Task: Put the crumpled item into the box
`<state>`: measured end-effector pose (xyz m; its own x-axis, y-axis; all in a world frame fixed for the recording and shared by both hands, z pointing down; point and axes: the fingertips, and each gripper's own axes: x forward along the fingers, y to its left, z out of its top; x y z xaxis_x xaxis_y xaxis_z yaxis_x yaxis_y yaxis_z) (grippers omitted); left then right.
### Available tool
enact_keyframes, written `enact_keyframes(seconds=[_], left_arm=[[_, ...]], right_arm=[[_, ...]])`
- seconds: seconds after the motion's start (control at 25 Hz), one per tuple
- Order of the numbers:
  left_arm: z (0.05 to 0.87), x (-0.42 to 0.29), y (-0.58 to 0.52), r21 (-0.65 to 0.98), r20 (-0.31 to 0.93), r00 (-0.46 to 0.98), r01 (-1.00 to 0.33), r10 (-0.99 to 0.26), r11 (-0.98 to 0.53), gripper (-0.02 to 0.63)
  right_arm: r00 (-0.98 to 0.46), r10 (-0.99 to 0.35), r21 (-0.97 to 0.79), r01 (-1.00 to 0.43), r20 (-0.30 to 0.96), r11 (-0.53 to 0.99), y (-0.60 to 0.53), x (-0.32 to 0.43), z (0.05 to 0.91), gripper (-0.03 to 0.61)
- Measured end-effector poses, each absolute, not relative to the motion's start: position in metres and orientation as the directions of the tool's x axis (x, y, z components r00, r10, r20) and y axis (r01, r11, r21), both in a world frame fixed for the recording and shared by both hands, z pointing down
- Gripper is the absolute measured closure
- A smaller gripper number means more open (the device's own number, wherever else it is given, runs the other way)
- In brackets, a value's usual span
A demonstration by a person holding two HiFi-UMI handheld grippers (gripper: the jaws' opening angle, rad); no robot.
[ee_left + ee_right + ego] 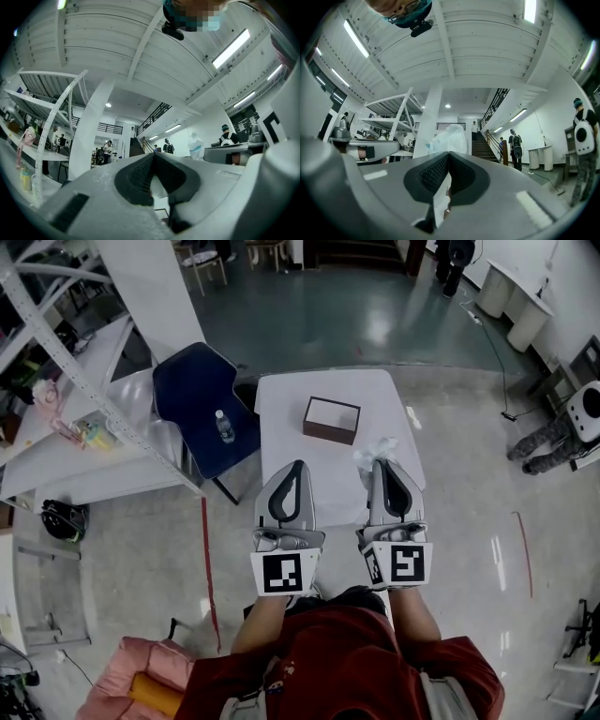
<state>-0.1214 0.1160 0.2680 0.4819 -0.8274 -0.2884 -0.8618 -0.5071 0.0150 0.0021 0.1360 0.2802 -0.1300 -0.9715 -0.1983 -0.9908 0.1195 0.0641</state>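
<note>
The right gripper (449,152) has its jaws pressed together on the crumpled item (447,138), a pale, see-through wad that sticks up past the tips. In the head view this gripper (378,463) is held above the near right part of the table (281,409), with the item (375,450) bunched at its front end. The left gripper (153,153) is closed too, tip against tip, with nothing between the jaws. It is held level with the right one and just beside it (298,463), over the table's near left edge.

The box (328,431) sits farther out near the middle of the table. It is dark-walled, open-topped and white inside, and well apart from both grippers. The stretch of tabletop between the item and the box is bare, and the box lies ahead and slightly left of the right gripper.

Left of the table, close to its edge, stands a blue chair (192,390) with a small bottle (223,426) upright on the seat. Beyond the chair a white rack (56,343) holds clutter, and a black bag (61,519) lies on the floor by it. A pink cushion (141,667) is at the near left. Two red lines (208,568) mark the floor on either side of the table. On the far right are a person's legs (544,451) and pale bins (511,301).
</note>
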Motion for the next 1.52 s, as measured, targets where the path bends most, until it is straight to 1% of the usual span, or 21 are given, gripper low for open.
enact_keyframes(seconds=[0.28, 0.44, 0.72, 0.96, 1.32, 1.52], left_arm=[[0.268, -0.127, 0.093, 0.035, -0.289, 0.475, -0.862, -0.831, -0.505, 0.611], [0.27, -0.114, 0.073, 0.03, -0.293, 0.473, -0.864, -0.831, -0.503, 0.611], [0.264, -0.07, 0.022, 0.014, -0.297, 0.473, -0.866, -0.829, -0.5, 0.611], [0.252, -0.017, -0.021, 0.003, -0.306, 0.476, -0.865, -0.824, -0.501, 0.611], [0.257, 0.049, -0.071, -0.049, -0.27, 0.496, -0.863, -0.825, -0.503, 0.611], [0.254, 0.072, -0.098, -0.03, -0.281, 0.477, -0.872, -0.833, -0.489, 0.611]], right_arm=[[-0.132, -0.97, 0.066, -0.991, -0.205, 0.121, 0.115, -0.002, 0.279, 0.575], [-0.137, -0.968, 0.059, -0.99, -0.208, 0.127, 0.094, 0.012, 0.284, 0.575], [-0.157, -0.963, 0.05, -0.987, -0.221, 0.15, 0.039, 0.052, 0.28, 0.575], [-0.153, -0.961, 0.037, -0.988, -0.23, 0.149, -0.004, 0.105, 0.272, 0.575], [-0.151, -0.961, 0.011, -0.988, -0.23, 0.153, -0.053, 0.17, 0.276, 0.575], [-0.155, -0.96, 0.001, -0.987, -0.232, 0.159, -0.08, 0.195, 0.277, 0.575]])
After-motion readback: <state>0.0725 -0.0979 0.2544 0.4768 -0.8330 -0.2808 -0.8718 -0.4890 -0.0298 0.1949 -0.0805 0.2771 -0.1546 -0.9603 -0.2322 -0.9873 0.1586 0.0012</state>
